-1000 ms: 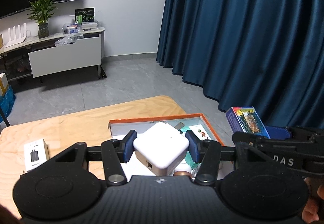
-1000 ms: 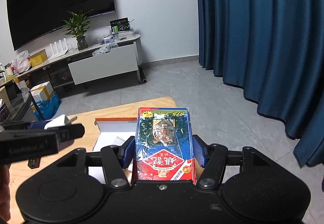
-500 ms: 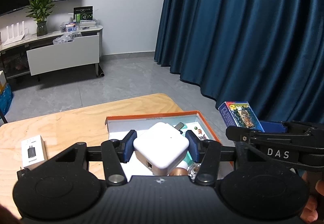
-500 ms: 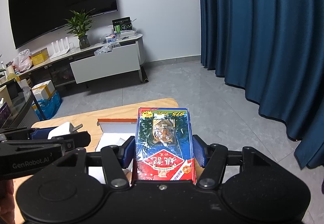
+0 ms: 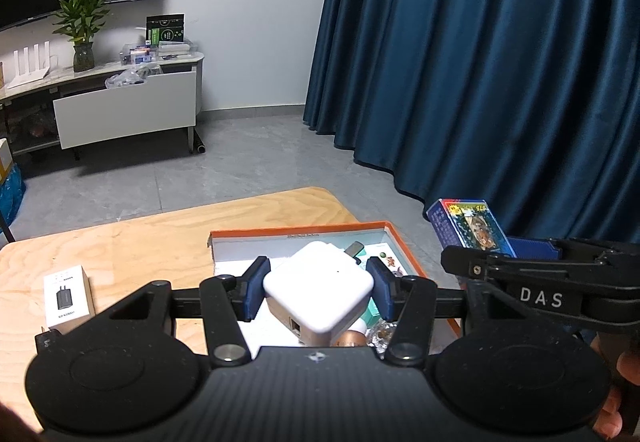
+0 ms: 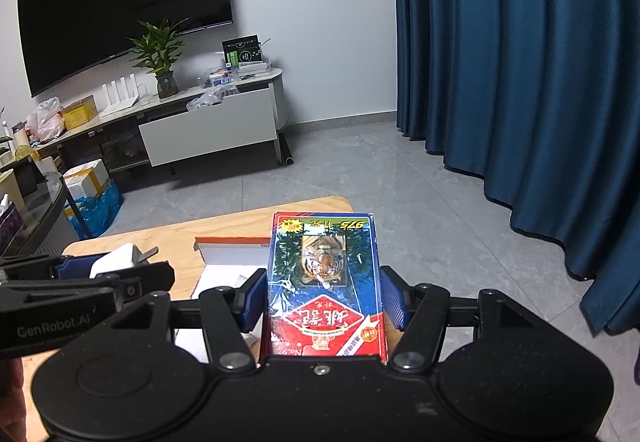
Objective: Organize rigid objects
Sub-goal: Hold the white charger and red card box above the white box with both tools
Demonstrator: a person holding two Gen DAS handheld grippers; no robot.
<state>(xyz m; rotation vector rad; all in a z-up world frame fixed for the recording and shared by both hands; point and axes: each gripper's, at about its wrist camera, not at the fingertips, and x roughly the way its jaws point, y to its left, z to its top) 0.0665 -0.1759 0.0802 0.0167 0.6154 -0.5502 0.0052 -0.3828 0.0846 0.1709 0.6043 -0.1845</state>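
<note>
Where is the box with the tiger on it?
The tiger box is clamped in the right gripper, held above the orange tray.

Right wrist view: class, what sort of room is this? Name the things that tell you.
Probably a home living room: a large wall-mounted television, a low media cabinet holding a potted plant, and full-length blue curtains.

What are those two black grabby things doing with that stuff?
A person is tidying small things with a hand-held gripper in each hand. The left hand-held gripper is clamped on a white charger block, held above an orange-rimmed tray on the wooden table. The right hand-held gripper grips a blue card box with a tiger picture. A small white charger box sits on the table, not in the tray.
</note>
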